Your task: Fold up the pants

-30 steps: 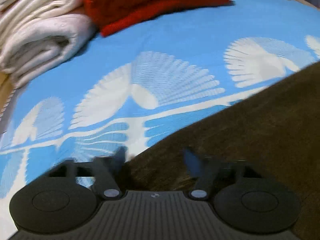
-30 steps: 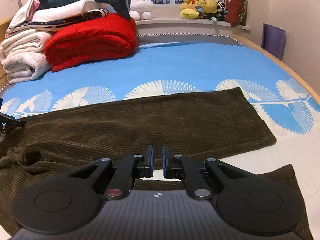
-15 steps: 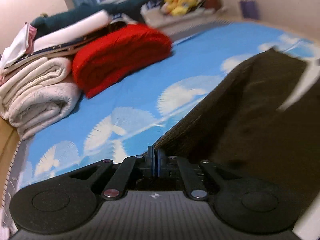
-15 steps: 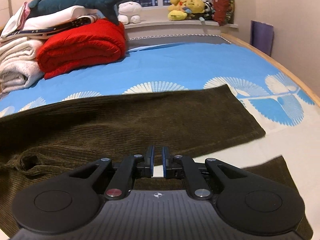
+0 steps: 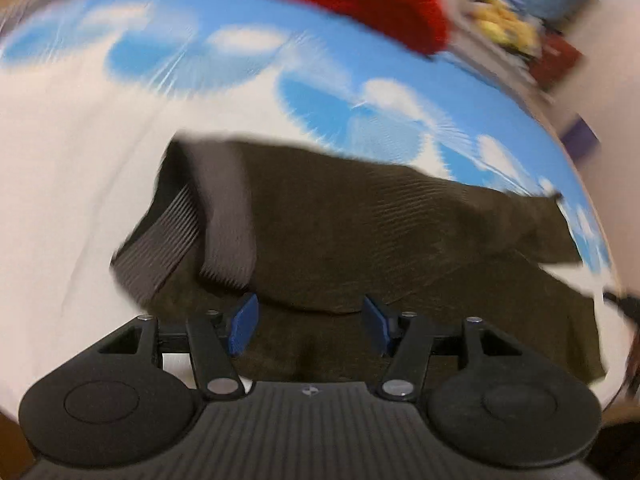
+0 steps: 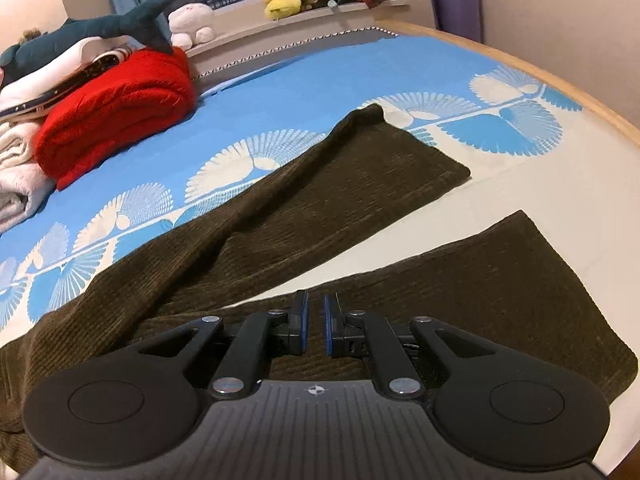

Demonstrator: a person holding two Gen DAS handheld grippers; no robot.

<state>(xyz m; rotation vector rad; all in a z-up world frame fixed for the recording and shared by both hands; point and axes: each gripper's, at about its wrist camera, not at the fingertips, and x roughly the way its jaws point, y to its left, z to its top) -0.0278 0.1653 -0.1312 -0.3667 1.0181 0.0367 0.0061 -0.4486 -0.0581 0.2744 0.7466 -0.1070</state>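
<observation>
Right wrist view: brown corduroy pants [image 6: 328,208] lie spread on the bed [image 6: 304,76], legs apart. Right gripper [image 6: 315,326], pressed nearly together, appears to pinch nothing. Left gripper [image 5: 308,326], jaws just opened and empty, hangs above the blurred, apparently folded-over waist end. Cloth is soft, limp, fairly heavy; grip hems or waistband corners.

Both views ride on a gripper, looking forward along its fingers [image 5: 244,322], which fill the bottom of each frame. The left wrist view tips steeply down, close above the brown pants [image 5: 360,240], motion-blurred. The right wrist view [image 6: 300,320] looks less steeply across the bed [image 6: 304,76] toward the window at top. Both share the pants, blue-and-white bedding and red blanket [image 6: 116,112].
</observation>
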